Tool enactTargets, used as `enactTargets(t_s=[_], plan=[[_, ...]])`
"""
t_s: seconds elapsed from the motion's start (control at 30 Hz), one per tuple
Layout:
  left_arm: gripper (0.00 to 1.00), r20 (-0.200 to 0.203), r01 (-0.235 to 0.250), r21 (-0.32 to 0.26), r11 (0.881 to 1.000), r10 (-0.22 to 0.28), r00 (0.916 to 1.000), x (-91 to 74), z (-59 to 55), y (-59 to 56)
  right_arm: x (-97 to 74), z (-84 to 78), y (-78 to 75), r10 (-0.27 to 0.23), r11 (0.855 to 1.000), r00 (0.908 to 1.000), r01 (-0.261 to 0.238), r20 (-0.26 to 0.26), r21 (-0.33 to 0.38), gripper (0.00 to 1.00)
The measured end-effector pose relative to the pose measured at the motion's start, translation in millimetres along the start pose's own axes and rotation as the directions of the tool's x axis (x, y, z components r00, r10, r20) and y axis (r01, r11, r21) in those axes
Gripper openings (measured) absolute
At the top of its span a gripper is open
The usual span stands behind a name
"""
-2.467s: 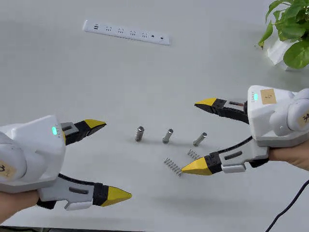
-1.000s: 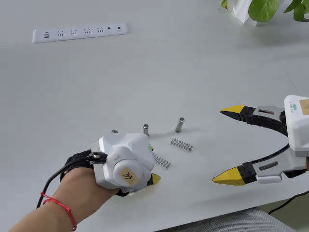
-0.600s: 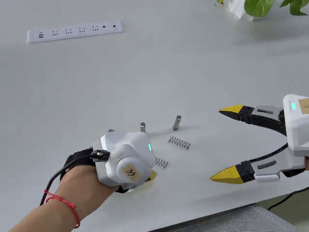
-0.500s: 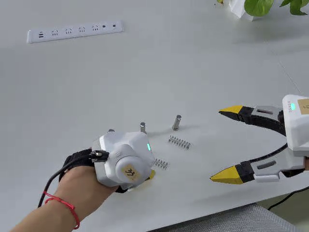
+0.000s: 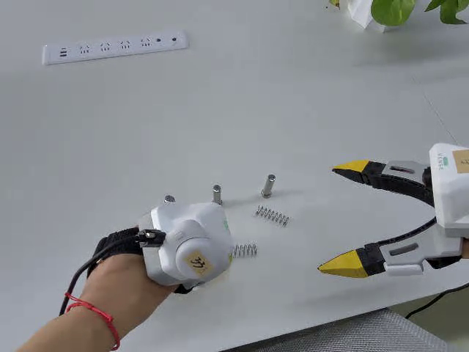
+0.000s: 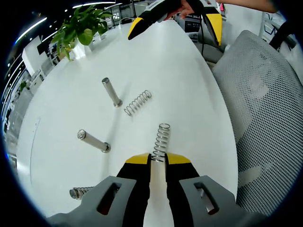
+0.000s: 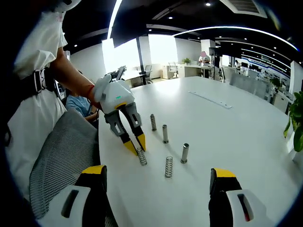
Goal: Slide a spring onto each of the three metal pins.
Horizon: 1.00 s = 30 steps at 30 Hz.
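Three metal pins stand in a row on the white table: the left pin (image 5: pixel 169 199) wears a spring, the middle pin (image 5: pixel 217 193) and right pin (image 5: pixel 268 185) are bare. My left gripper (image 6: pixel 158 158) is shut on one end of a spring (image 6: pixel 161 138), which lies low over the table pointing away from the jaws. In the head view its white body (image 5: pixel 187 246) hides the jaws, with the held spring (image 5: pixel 245 250) sticking out to the right. A loose spring (image 5: pixel 272 215) lies near the right pin. My right gripper (image 5: pixel 344 218) hovers open at the right, holding nothing.
A white power strip (image 5: pixel 115 46) lies at the far left of the table. A potted plant (image 5: pixel 396 9) stands at the far right corner. A grey mesh chair (image 5: pixel 366 330) sits at the table's near edge, right beside the springs.
The spring in my left gripper has swung from slanted to level in the head view, and the left gripper has shifted slightly. The right gripper has stayed open and still.
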State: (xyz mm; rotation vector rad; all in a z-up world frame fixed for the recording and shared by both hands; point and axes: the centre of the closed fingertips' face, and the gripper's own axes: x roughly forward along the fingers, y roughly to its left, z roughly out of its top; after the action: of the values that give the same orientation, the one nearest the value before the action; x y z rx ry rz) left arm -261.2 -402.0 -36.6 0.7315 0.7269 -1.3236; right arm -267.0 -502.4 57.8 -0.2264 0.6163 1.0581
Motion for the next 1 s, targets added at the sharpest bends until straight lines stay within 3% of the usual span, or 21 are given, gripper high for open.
enactTargets(t_s=[0.63,0.87,1.0], plan=[[0.07,0.005,0.018,-0.067,0.998,-0.018,0.9998,-1.6,-1.7,-4.0,1.3,-0.7,4.1,0.004,1.000,1.0000,-0.004,-0.002,0.009,0.89],[0.07,0.040,0.021,-0.099,0.995,-0.017,0.9991,-6.4,1.6,-4.8,2.7,0.5,7.3,0.014,1.000,0.9999,-0.014,-0.007,0.006,0.88],[0.07,0.079,0.021,-0.132,0.991,-0.011,0.9968,-12.6,6.2,-5.0,1.9,3.3,5.8,0.014,1.000,0.9999,-0.014,-0.003,-0.001,0.87]])
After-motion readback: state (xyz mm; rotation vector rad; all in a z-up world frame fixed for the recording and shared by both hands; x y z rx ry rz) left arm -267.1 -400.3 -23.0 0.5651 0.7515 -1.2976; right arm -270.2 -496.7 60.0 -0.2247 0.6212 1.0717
